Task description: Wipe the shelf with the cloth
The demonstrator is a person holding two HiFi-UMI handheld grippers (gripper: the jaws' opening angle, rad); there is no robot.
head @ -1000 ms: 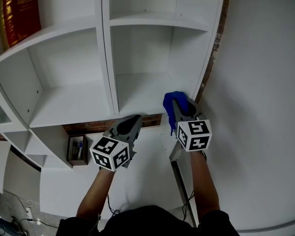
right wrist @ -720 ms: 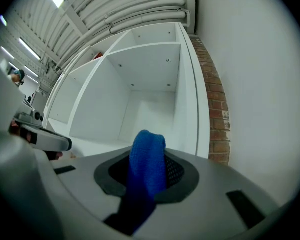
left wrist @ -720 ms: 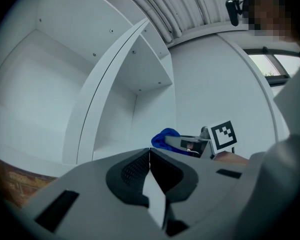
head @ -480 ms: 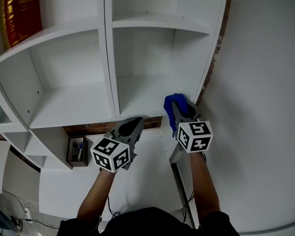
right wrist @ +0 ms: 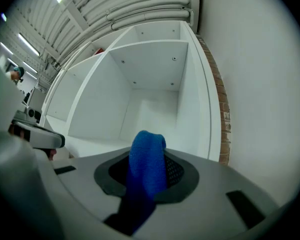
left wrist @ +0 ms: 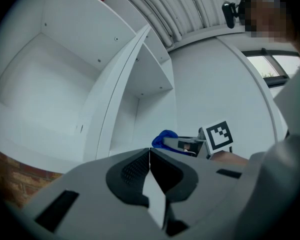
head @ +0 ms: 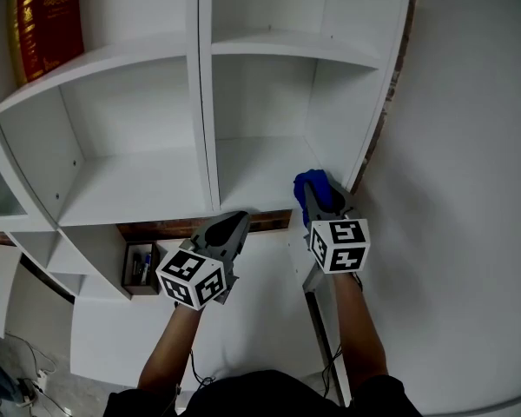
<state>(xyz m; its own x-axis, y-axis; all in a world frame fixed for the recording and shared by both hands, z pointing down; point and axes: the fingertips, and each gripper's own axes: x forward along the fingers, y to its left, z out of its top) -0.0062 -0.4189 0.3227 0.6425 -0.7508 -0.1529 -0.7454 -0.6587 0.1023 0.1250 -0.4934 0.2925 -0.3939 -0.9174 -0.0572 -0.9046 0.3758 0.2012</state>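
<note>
My right gripper [head: 318, 198], pinching the blue cloth [head: 310, 182], is barely shifting at the shelf's [head: 252, 168] mid-frame corner, so wiping is stalling; my left gripper [head: 233, 224] is idling closed, empty.

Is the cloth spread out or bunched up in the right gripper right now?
Bunched up: the blue cloth is a narrow wad in the right gripper, clamped between its jaws and poking out past their tips.

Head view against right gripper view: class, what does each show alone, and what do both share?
Only the head view shows the small box of pens under the shelves and the marker cube on the right tool. Only the right gripper view shows the ceiling pipes. Both show the blue cloth clamped in that tool, the white shelf unit and the brick strip beside it.
</note>
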